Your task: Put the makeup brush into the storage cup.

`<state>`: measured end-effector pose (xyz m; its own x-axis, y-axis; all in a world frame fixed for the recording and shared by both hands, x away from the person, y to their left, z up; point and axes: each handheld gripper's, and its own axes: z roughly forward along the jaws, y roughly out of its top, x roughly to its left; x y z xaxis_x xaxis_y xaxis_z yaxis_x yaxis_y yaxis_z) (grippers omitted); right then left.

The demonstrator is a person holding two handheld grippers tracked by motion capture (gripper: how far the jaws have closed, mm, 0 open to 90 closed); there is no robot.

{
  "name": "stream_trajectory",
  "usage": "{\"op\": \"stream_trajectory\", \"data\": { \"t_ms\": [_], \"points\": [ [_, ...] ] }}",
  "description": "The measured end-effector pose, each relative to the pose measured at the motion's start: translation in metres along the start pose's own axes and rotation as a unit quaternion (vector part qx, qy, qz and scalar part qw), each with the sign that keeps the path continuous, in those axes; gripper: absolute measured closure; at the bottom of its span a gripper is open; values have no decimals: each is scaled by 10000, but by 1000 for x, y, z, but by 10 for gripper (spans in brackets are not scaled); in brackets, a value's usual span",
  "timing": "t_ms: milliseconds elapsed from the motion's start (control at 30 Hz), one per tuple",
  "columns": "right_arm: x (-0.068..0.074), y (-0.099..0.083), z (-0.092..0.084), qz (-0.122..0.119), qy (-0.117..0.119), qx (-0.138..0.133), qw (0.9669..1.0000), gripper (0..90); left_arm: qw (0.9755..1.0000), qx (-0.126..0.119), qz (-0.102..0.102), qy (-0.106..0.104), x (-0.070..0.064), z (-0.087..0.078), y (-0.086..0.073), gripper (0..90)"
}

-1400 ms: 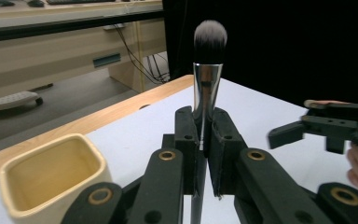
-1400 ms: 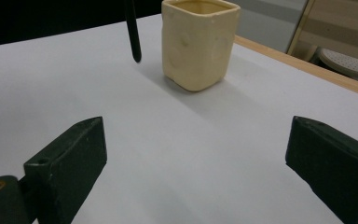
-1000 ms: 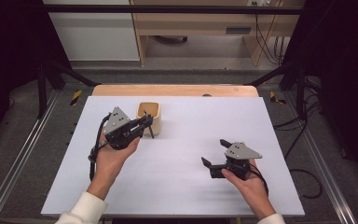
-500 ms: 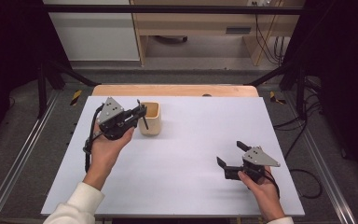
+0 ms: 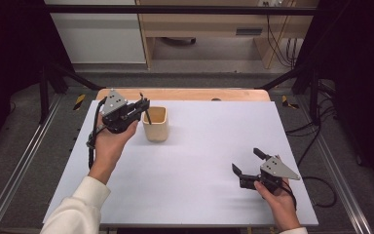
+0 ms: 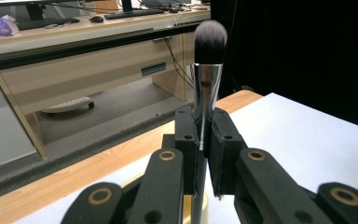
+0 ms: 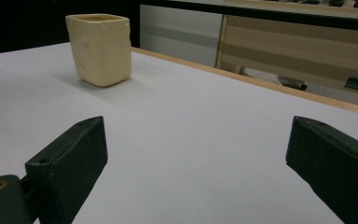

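A cream square cup (image 5: 156, 127) stands at the table's back left. My left gripper (image 5: 144, 105) hovers just left of it, shut on a makeup brush (image 5: 146, 113) held upright. In the left gripper view the jaws pinch the silver ferrule (image 6: 207, 88), with the dark bristle head (image 6: 210, 39) on top. The handle's lower end hangs at the cup's rim (image 6: 131, 181). My right gripper (image 5: 245, 160) rests low near the front right of the table, open with nothing between its jaws. From the right gripper (image 7: 196, 158) the cup (image 7: 101, 49) stands far off.
The white table top (image 5: 209, 146) has a wooden strip (image 5: 190, 94) along its far edge. Beyond it are a wooden desk (image 5: 209, 34) and cables (image 5: 277, 39) on the floor. Metal rails (image 5: 24, 161) run along both sides.
My left hand has carried the brush away from me and slightly up, to the cup's left rim. My right hand has slid to the right, toward the table's front right.
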<state>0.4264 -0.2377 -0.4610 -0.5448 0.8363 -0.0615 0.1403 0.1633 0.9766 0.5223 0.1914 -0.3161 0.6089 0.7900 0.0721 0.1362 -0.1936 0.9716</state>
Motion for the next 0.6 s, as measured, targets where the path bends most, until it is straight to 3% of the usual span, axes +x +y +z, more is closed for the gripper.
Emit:
{"op": "stream_trajectory", "data": {
  "t_ms": [333,600],
  "points": [
    [3,-1,1,-64,32,47,10000,48,9997,-180,-162,100,12,10,2,833],
    [2,-1,0,34,29,0,10000,45,9996,-163,-175,131,12,15,3,833]
  ]
}}
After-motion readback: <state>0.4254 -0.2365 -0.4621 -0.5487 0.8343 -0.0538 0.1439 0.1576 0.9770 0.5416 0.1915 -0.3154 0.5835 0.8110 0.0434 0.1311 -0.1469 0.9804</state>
